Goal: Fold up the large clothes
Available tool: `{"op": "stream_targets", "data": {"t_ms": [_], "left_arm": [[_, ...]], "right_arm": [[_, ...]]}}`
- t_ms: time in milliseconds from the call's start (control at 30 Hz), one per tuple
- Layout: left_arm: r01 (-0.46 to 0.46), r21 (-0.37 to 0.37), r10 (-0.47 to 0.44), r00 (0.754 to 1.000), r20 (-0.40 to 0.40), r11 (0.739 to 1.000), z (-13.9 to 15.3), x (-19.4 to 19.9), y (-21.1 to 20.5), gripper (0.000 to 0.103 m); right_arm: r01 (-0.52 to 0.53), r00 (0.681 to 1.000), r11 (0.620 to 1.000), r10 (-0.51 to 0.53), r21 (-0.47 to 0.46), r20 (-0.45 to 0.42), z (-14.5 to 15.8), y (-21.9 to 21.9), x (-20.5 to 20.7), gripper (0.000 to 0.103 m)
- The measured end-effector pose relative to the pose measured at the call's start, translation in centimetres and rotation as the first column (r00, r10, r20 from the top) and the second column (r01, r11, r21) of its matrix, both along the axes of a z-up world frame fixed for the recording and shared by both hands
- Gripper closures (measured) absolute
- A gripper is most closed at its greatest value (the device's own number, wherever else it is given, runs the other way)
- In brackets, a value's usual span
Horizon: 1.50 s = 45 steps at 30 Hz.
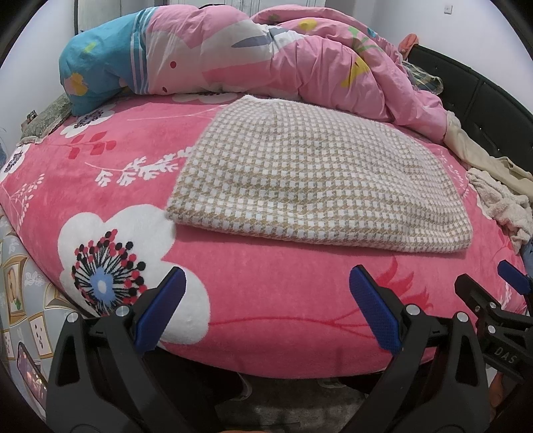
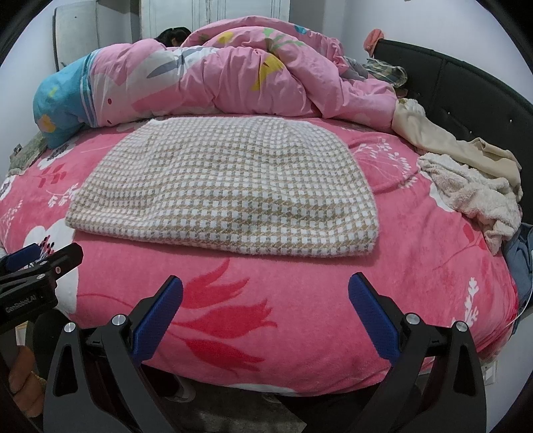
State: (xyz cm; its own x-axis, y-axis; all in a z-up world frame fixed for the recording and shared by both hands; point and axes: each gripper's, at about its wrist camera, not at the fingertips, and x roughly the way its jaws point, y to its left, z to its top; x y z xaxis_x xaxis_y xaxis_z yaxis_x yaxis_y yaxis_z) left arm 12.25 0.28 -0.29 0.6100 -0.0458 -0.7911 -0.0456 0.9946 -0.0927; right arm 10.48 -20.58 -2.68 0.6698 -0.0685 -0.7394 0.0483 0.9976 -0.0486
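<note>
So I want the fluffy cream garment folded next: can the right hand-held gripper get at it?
Probably yes. The right hand-held gripper is open and empty, and the fluffy cream garment lies uncovered on the bed's right side, with only bare pink bedspread between them.

White walls (image 2: 433, 20), black headboard (image 2: 466, 86)

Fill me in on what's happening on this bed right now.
A person is folding clothes with two handheld grippers. The left gripper and right gripper both hover open and empty at the near edge of the pink floral bed. A beige checked knit garment lies folded flat on it, untouched. More clothes sit piled to the right.
</note>
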Motion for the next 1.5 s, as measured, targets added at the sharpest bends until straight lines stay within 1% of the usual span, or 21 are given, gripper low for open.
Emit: {"op": "stream_targets", "data": {"t_ms": [1100, 1500], "left_arm": [[0.004, -0.001, -0.004, 1.0, 0.0, 1.0, 0.05, -0.03, 0.0, 0.008], [0.004, 0.0, -0.004, 1.0, 0.001, 1.0, 0.05, -0.03, 0.07, 0.008]], "right_arm": [[0.0, 1.0, 1.0, 0.0, 0.002, -0.003, 0.04, 0.05, 0.01, 0.006], [-0.004, 1.0, 1.0, 0.004, -0.003, 0.003, 0.04, 0.76, -0.13, 0.006]]}}
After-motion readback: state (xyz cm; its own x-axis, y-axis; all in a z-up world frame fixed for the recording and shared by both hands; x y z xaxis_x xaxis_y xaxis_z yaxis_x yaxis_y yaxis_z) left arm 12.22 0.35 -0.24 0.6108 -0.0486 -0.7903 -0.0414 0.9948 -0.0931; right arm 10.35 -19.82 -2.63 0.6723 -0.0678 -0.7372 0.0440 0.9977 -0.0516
